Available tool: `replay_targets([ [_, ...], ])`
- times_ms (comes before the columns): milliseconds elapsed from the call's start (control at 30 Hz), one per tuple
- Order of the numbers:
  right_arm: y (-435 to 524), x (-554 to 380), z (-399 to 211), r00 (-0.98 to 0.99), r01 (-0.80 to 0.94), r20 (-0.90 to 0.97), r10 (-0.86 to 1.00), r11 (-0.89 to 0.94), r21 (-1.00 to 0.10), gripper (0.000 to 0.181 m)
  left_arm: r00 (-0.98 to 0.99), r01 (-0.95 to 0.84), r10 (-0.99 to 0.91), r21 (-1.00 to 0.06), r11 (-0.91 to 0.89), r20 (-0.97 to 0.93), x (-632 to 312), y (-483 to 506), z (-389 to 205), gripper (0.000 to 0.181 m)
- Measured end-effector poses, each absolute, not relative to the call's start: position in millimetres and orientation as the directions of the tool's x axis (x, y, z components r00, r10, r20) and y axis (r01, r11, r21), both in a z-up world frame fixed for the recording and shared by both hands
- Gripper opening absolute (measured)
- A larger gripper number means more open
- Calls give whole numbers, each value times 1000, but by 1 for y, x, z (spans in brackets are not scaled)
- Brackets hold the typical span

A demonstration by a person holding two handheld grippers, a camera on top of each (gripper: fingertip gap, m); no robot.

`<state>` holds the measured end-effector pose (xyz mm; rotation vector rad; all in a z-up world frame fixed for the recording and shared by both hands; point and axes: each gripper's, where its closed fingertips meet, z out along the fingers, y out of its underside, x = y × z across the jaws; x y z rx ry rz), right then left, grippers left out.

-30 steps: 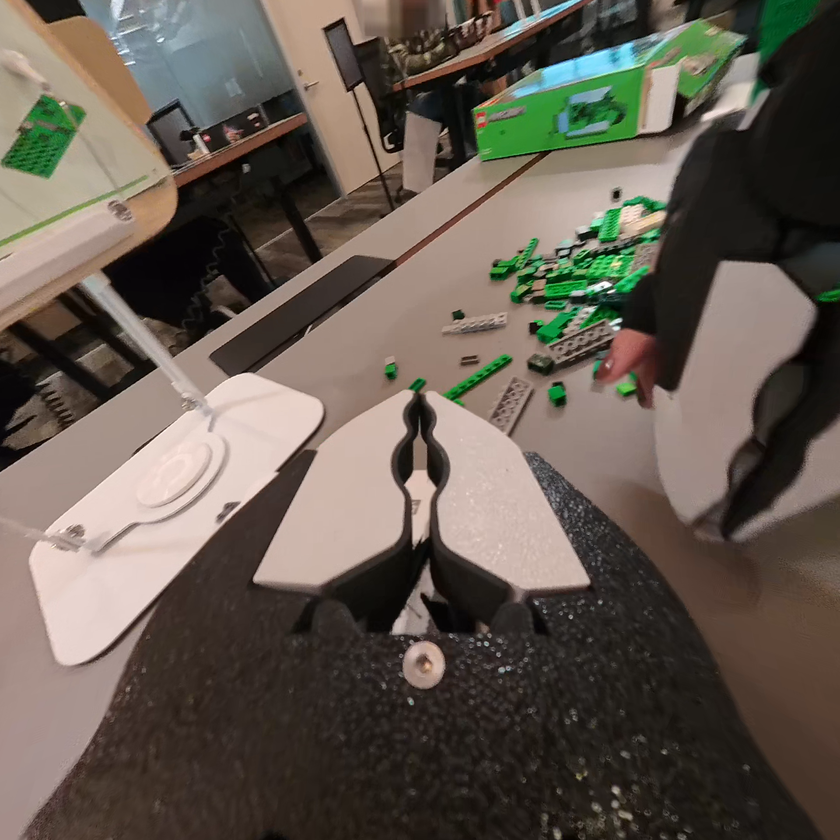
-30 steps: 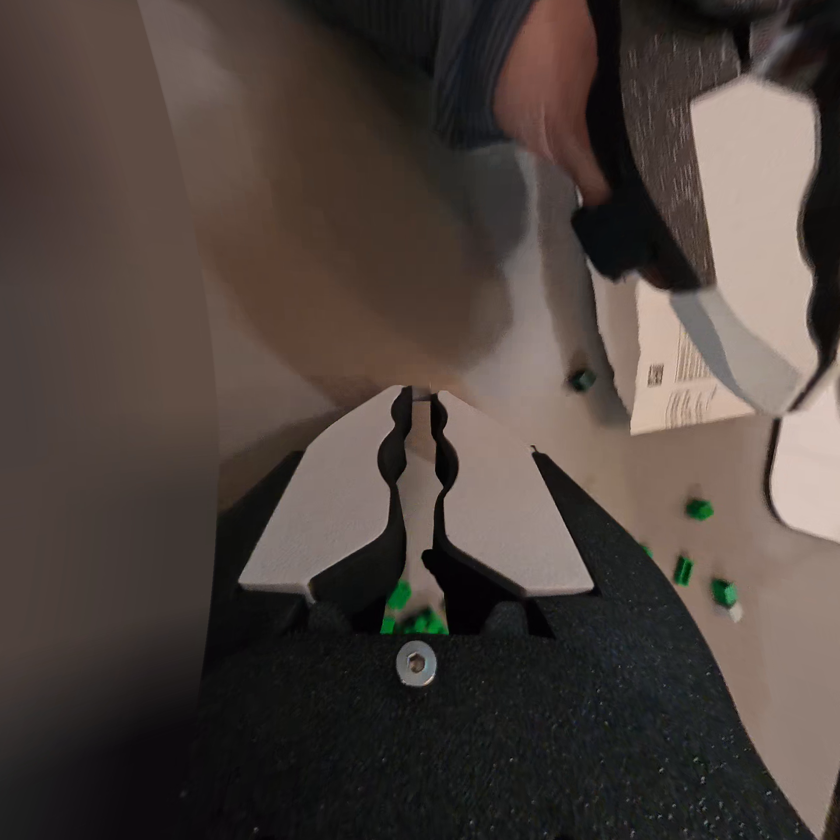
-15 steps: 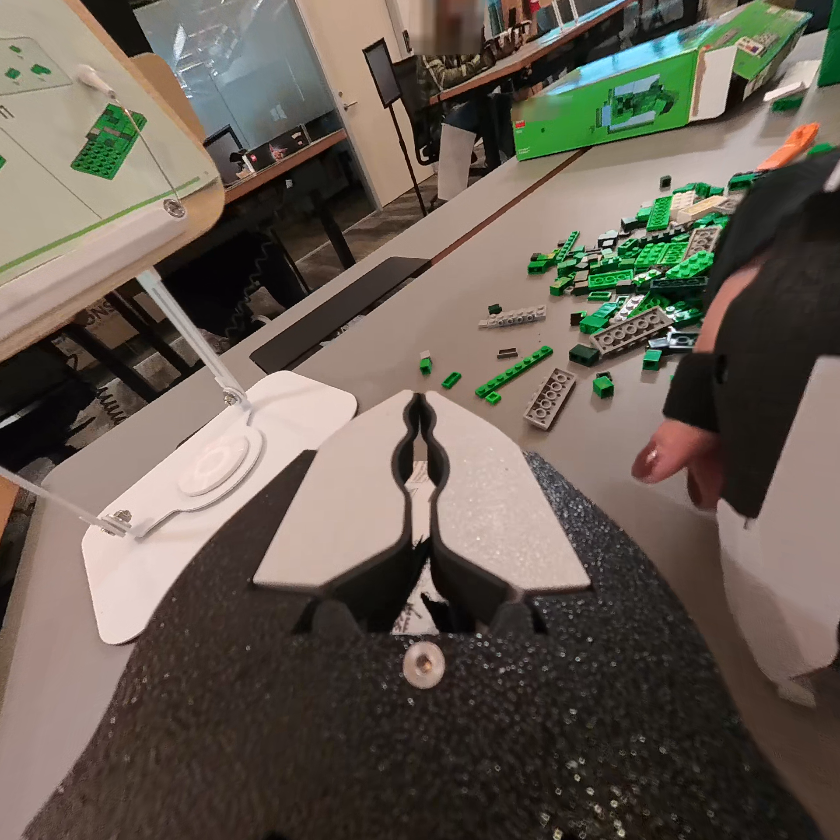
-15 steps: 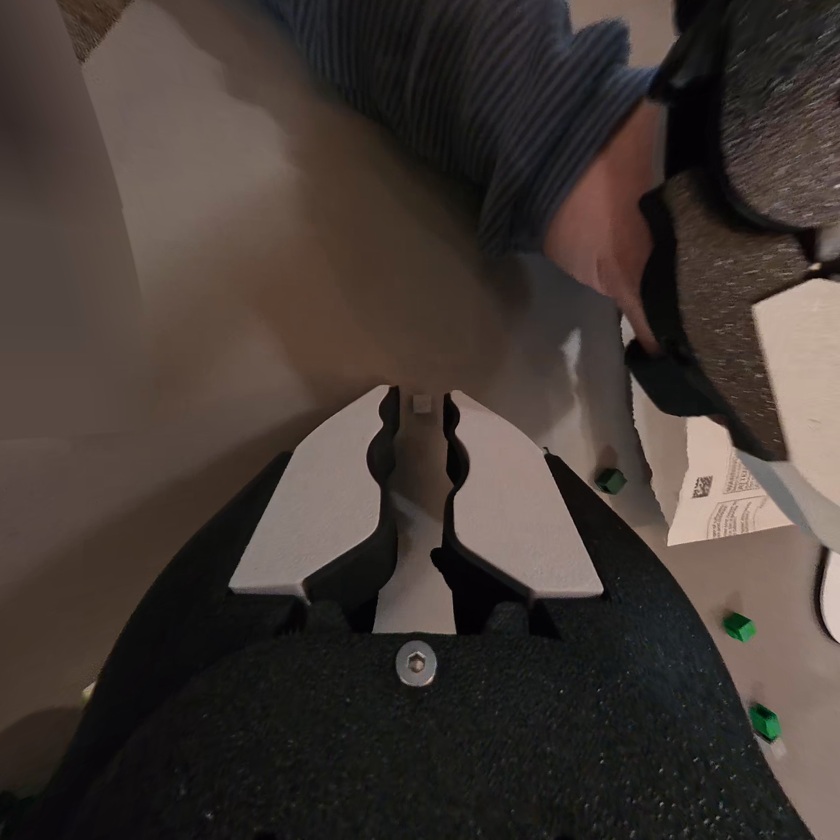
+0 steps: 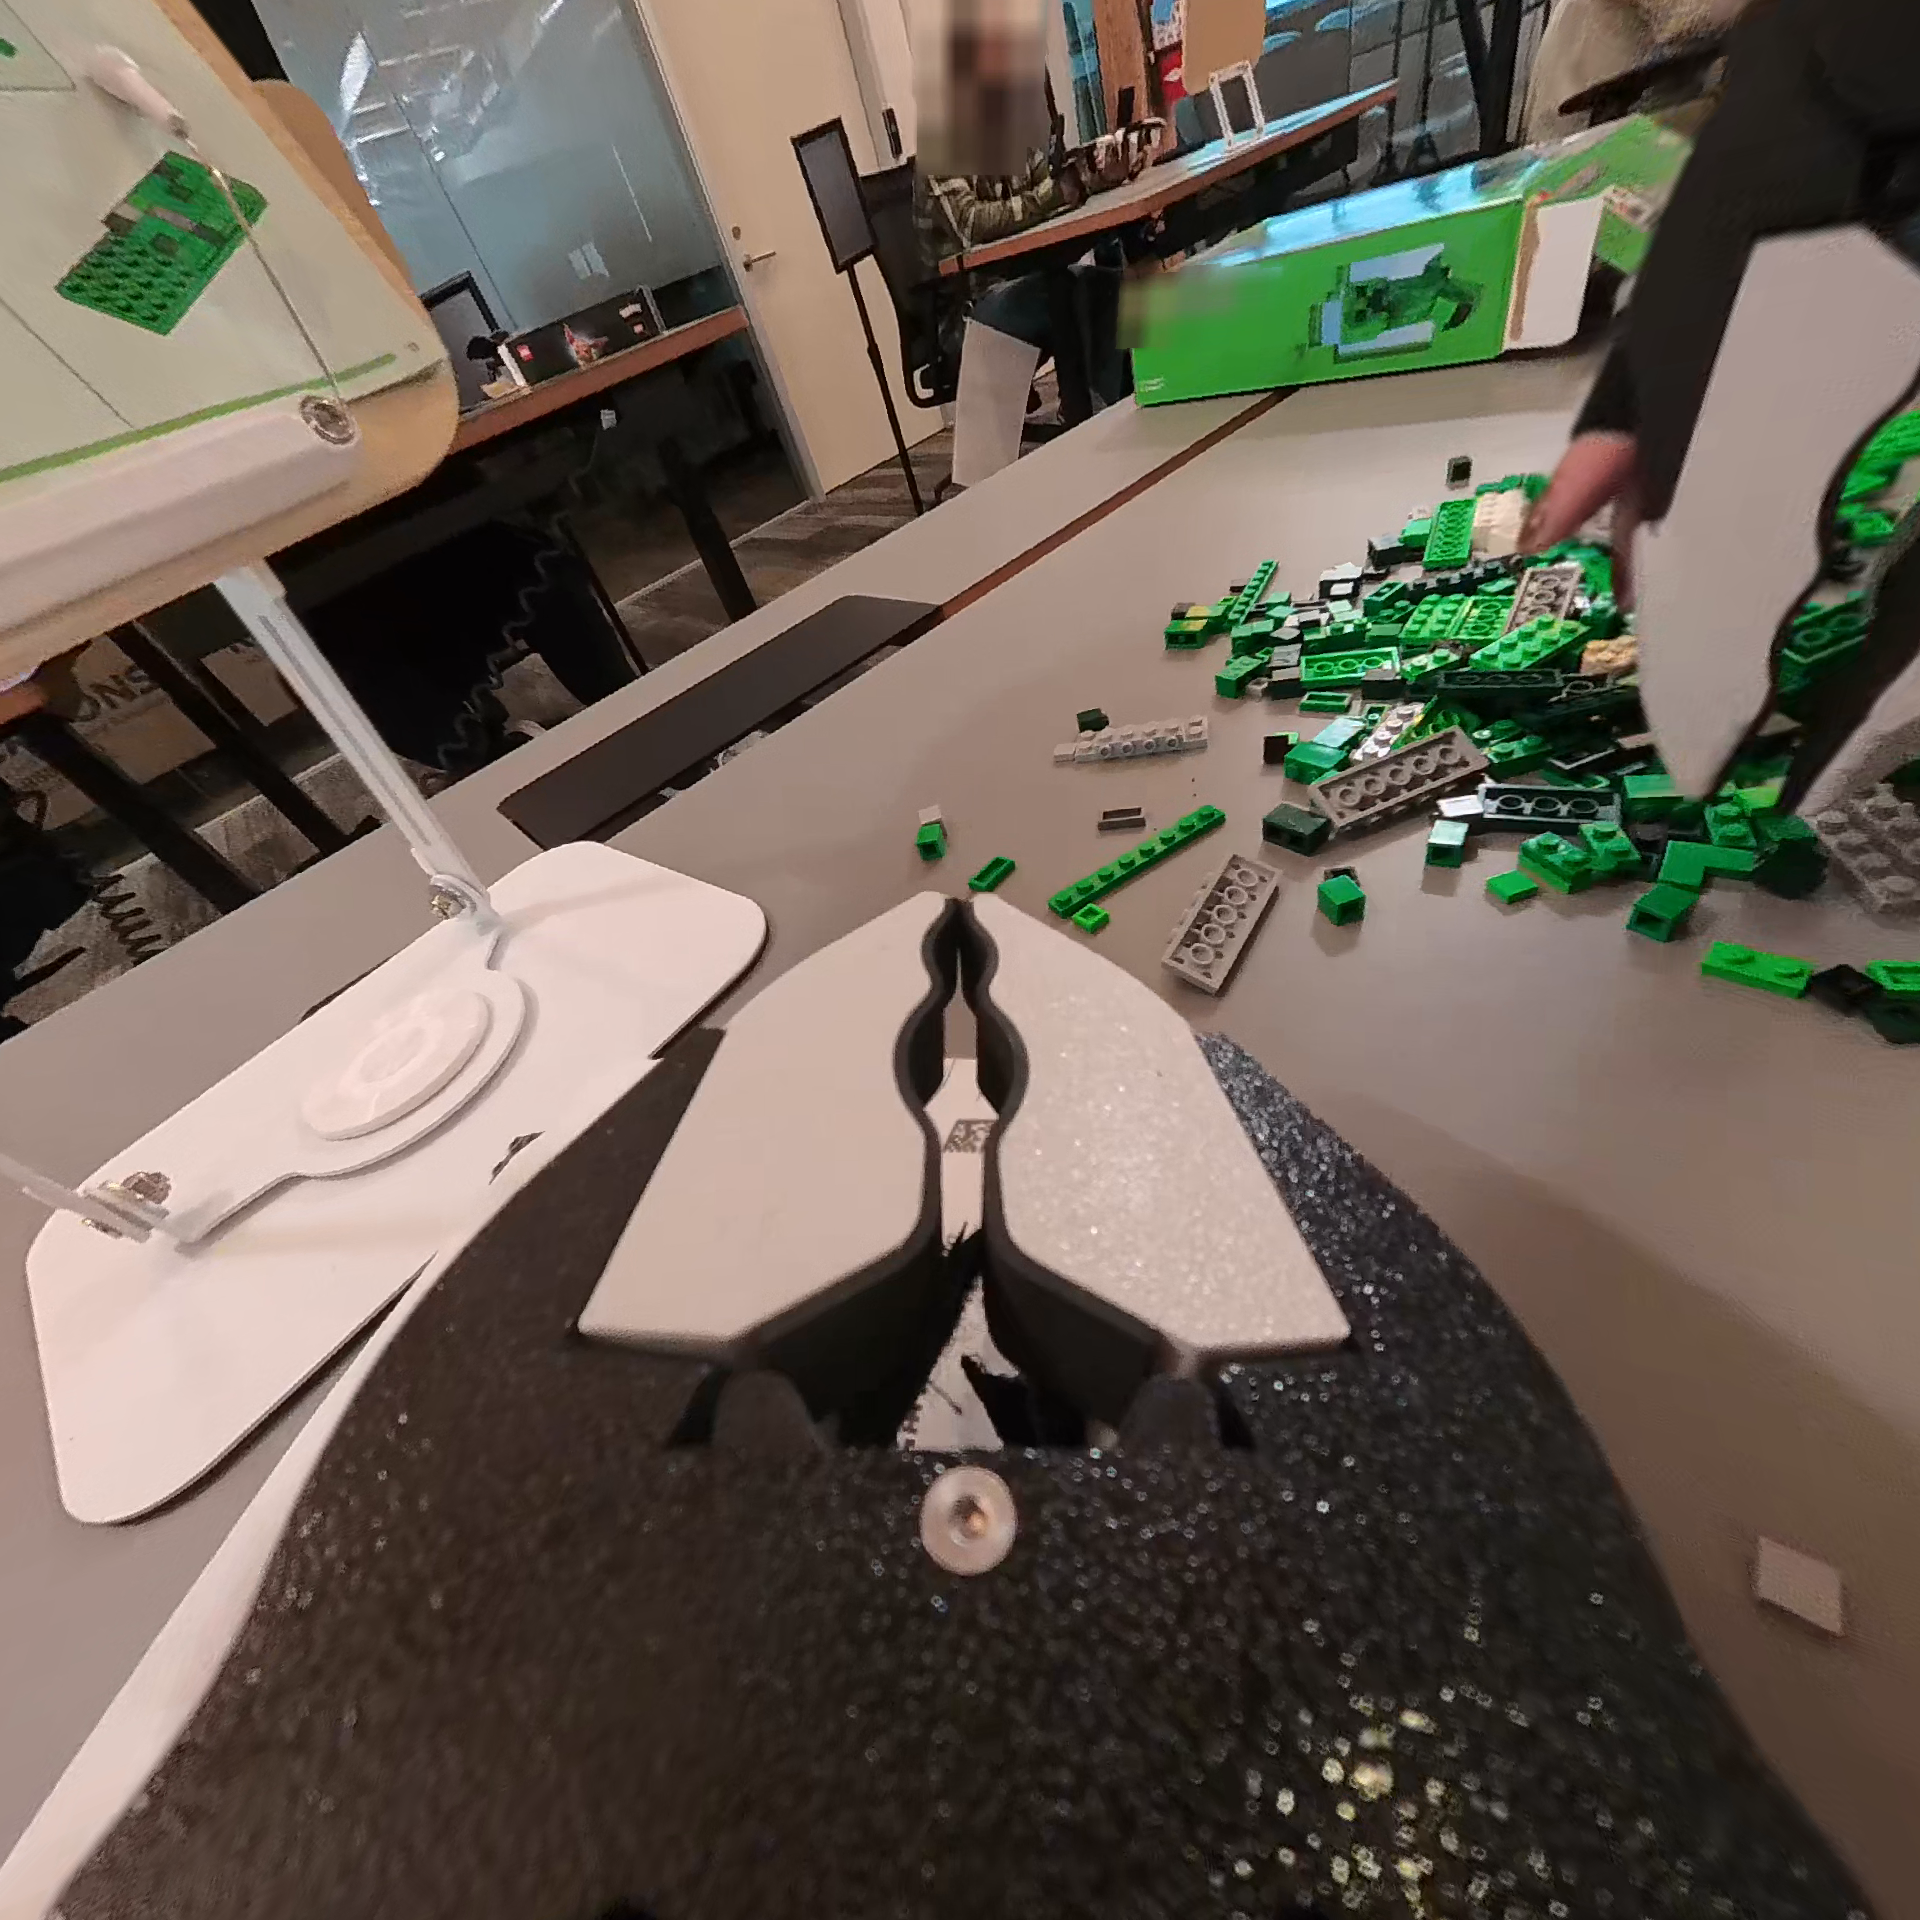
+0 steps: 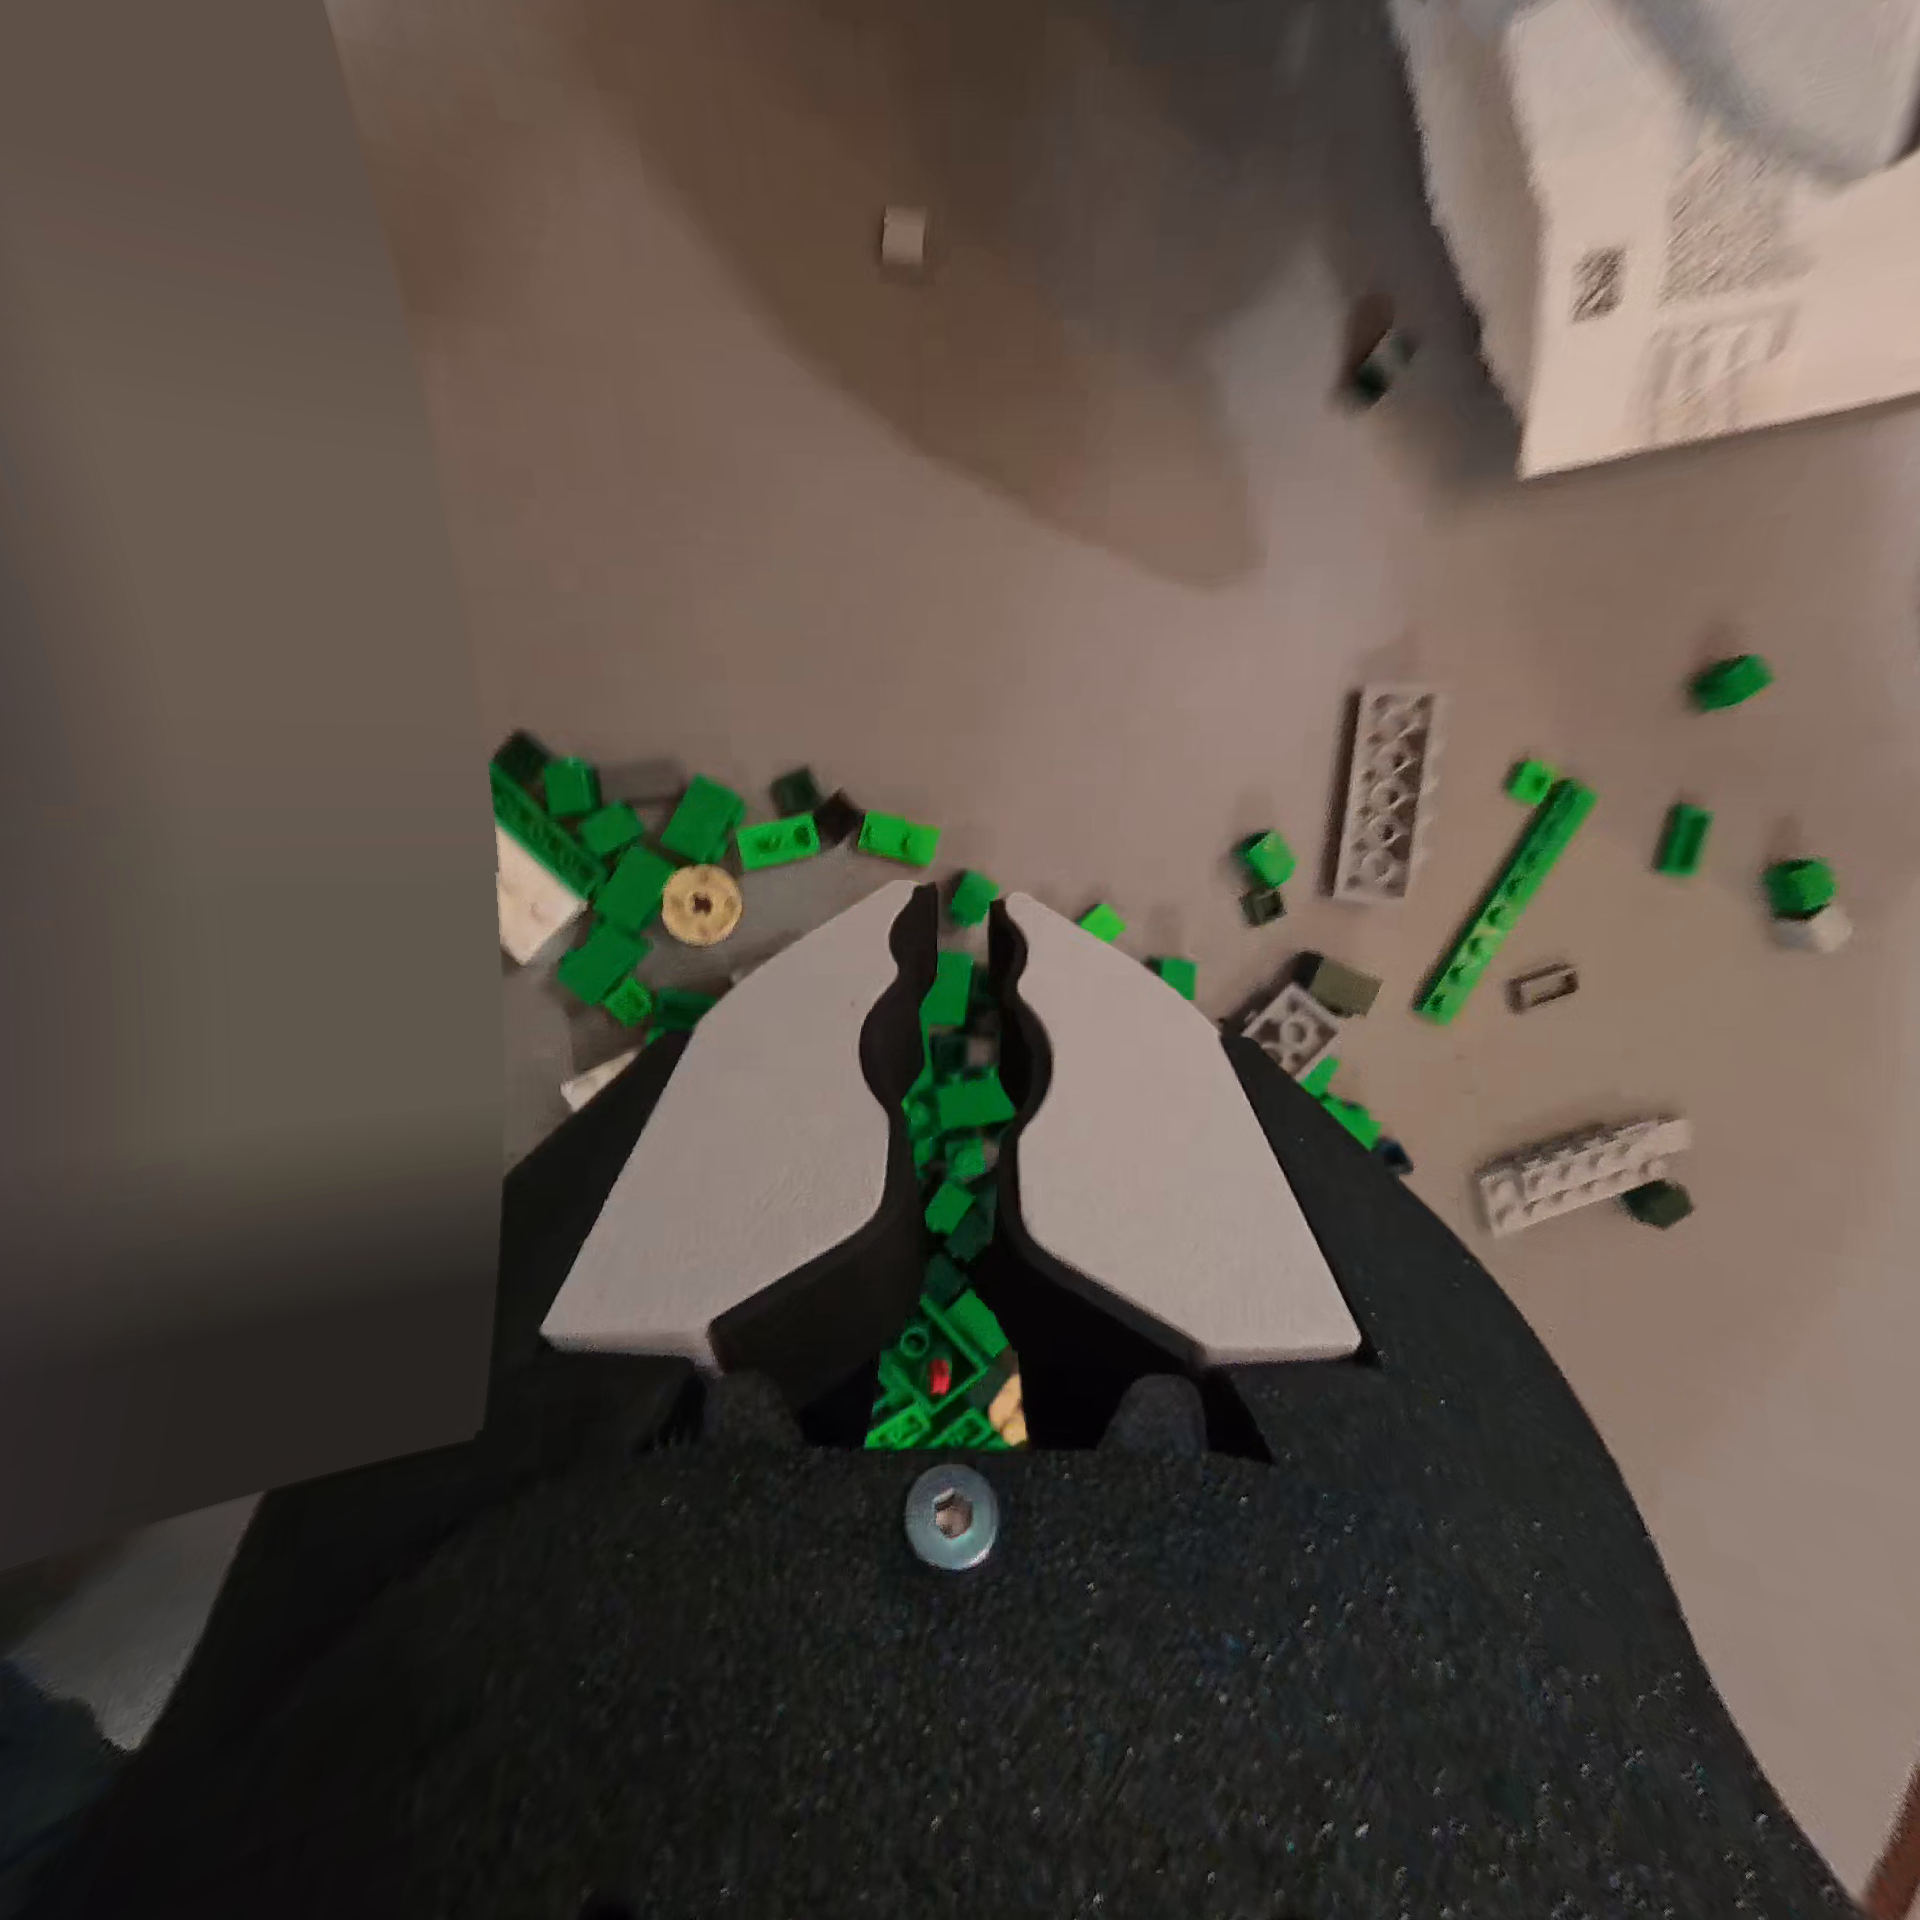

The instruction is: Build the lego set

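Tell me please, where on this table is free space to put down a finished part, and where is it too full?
Free: the grey table between the left gripper and the loose brick pile, near the lone grey plate. Also free: the strip between the white stand base and the black inset panel. Crowded: the pile itself, where the right gripper hovers.

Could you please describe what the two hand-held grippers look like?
Each hand-held gripper, left and right, has a speckled black body, one silver screw and two pale grey fingers with wavy black inner edges. The hand wears a dark sleeve.
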<state>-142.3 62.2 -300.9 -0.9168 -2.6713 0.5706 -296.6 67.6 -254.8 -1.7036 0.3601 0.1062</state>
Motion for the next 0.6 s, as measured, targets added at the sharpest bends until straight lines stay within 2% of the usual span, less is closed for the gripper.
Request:
replay_targets([
  [133, 56, -129, -311, -796, 522, 60, 602, 734, -434, 7, 947, -291, -179, -950, -116, -268, -296, 67, -254, 0],
  [267, 67, -123, -316, -792, 542, 90, 604, 763, -353, 8, 938, -315, -190, -941, -122, -289, -293, 68, -256, 0],
  [400, 55, -121, -308, -809, 515, 43, 586, 742, -431, 8, 933, -326, -199, -937, -125, -298, -291, 68, -257, 0],
  [600, 35, -146, -310, -828, 401, 200, 524, 802, -443, 5, 925, -346, -214, -929, -135, -313, -289, 68, -260, 0],
])
